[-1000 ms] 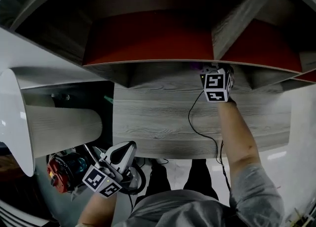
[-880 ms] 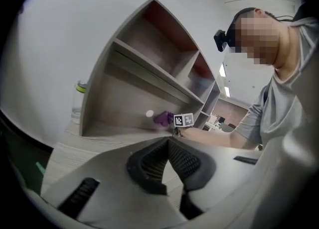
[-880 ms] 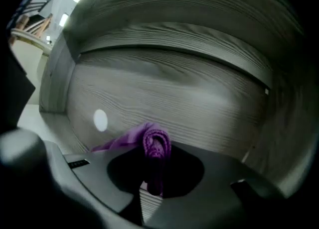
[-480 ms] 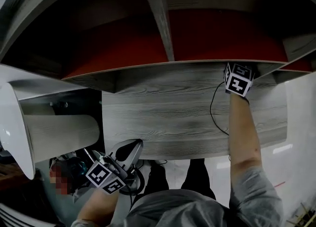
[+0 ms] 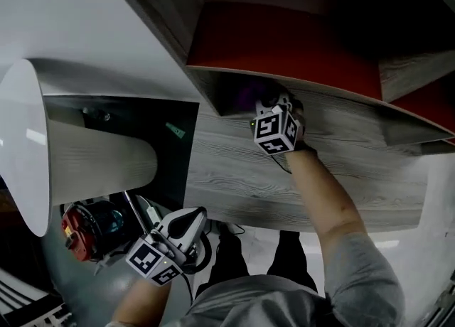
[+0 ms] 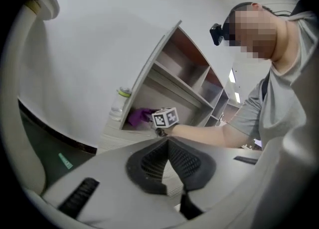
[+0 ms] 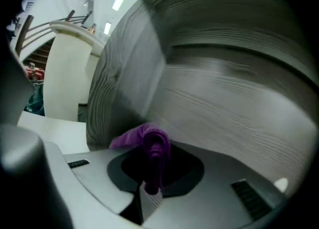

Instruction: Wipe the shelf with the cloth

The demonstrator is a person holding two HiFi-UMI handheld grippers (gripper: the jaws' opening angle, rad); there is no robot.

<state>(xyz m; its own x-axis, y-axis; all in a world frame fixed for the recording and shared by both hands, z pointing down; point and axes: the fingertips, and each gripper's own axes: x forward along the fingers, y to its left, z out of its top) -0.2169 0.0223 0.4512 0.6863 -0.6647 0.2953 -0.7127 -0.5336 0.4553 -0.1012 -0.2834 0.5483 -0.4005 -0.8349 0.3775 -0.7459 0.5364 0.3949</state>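
— What is the biggest thing there?
— The shelf (image 5: 370,176), one unit of grey wood grain. The head view looks down on its top board and shows two red panels (image 5: 284,41) inside. The left gripper view shows it from the side, as open compartments on several levels.
— And beside it?
— One white rounded form (image 5: 21,148) stands at the left. Under it, low down, there is one red and teal object (image 5: 89,229). Only the head view shows these two.
— How many grippers?
— Two. The right gripper (image 7: 151,173) is at the end of the stretched arm, reaching into the left end compartment on the lowest level. Its jaws are pressed together on the cloth (image 7: 149,141). The left gripper (image 6: 168,146) hangs low near the person's waist, well apart from the shelf, with its pads meeting and nothing between them.
— Where is the cloth exactly?
— There is one, purple. A fold sticks out past the jaw tips, close to the corner at the compartment's side wall. The head view gives only a dim purple shade there. I cannot tell if it presses on the board.
— Anything smaller?
— One clear bottle (image 6: 119,104) with a pale cap, just outside the shelf's left end. Only the left gripper view shows it.
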